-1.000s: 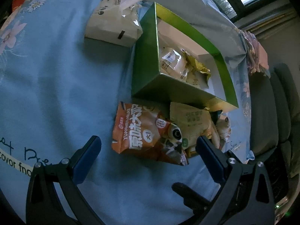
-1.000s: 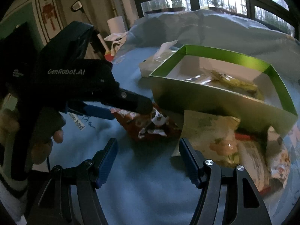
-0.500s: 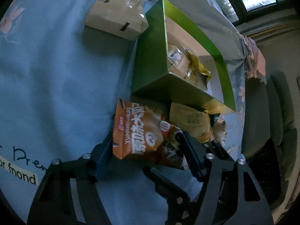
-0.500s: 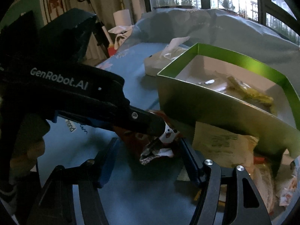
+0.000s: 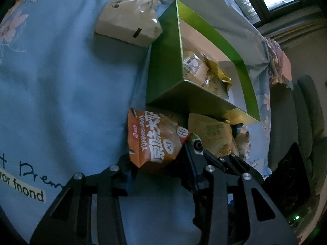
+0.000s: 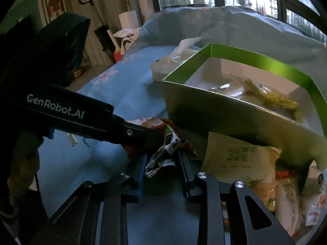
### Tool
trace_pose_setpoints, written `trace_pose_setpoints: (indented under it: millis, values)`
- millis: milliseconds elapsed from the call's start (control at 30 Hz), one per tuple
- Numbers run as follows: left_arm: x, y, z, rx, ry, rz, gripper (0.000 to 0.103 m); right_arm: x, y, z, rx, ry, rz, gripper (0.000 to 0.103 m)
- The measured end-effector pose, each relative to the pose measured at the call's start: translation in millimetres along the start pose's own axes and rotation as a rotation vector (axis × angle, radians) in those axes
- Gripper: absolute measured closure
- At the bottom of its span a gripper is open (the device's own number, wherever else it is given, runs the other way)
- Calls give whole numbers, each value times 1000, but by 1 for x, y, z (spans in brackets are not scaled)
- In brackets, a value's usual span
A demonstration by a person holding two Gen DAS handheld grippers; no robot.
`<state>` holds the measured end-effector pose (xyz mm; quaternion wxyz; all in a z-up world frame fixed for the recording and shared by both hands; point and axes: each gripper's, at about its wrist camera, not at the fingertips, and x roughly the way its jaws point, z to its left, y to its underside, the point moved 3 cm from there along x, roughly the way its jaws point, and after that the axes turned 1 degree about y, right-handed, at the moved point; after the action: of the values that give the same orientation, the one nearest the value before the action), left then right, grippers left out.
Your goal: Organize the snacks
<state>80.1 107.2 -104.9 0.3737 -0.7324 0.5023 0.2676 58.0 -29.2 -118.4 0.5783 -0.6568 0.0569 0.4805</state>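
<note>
Both claws are closing on the orange snack packet point(image 5: 155, 140): the left claw point(image 5: 158, 163) pinches its near edge, the right claw point(image 6: 162, 168) its crumpled end; the packet lies on the blue floral sheet point(image 5: 67, 94), against the green box point(image 5: 163, 81) of snacks, beside a pale packet point(image 6: 235, 159).
</note>
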Motion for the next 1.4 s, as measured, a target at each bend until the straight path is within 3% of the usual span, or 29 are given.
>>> trace_pose_setpoints:
  millis: [267, 633, 1100, 1400]
  values:
    - [-20, 7, -16, 66, 15, -51, 62, -23, -6, 6, 34, -23, -78, 74]
    - [-40, 3, -51, 141, 67, -125, 62, -59, -23, 7, 22, 24, -174, 74]
    - [-39, -54, -118, 281, 125, -190, 62, -99, -74, -37, 45, 111, -281, 74]
    - [-6, -87, -126, 256, 193, -172, 64, -82, -93, -75, 82, 151, -253, 74]
